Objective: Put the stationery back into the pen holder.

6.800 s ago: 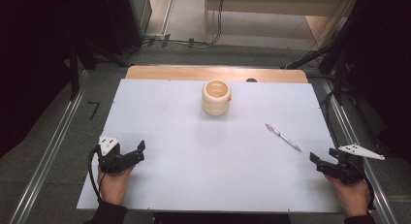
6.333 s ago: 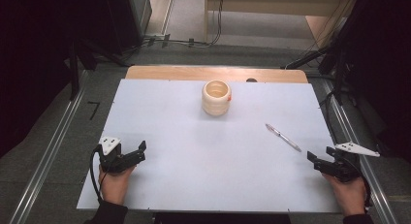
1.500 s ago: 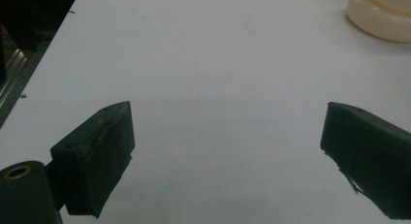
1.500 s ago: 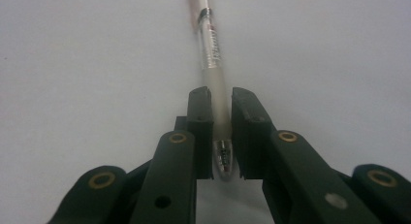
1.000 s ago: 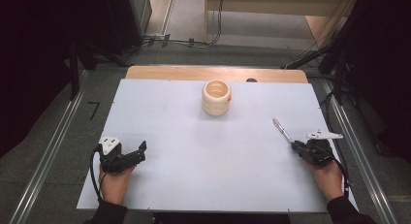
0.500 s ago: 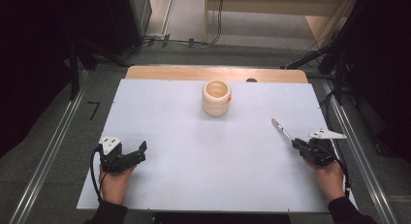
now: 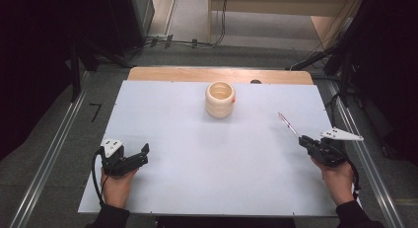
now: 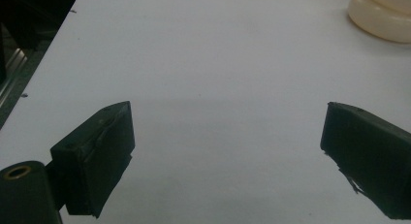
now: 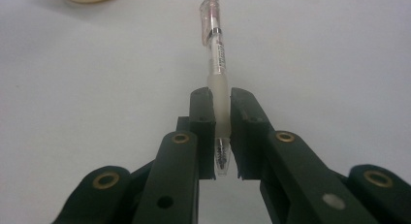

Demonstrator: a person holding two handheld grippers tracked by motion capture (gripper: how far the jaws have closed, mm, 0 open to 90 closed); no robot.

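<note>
Our right tongs pinch the pen between both jaws at its pale grip, near the writing tip; the rest of the barrel runs out beyond the jaws, cap end farthest from us. From above, the right tongs sit well to the right of the cup and nearer to us, with the pen slanting from the jaws up and left, toward the cup's side of the surface. Our left tongs are spread wide with nothing between the jaws, well to the left of the cup and nearer to us, low over the bare white surface. In the left gripper view the cup shows at the top right corner.
</note>
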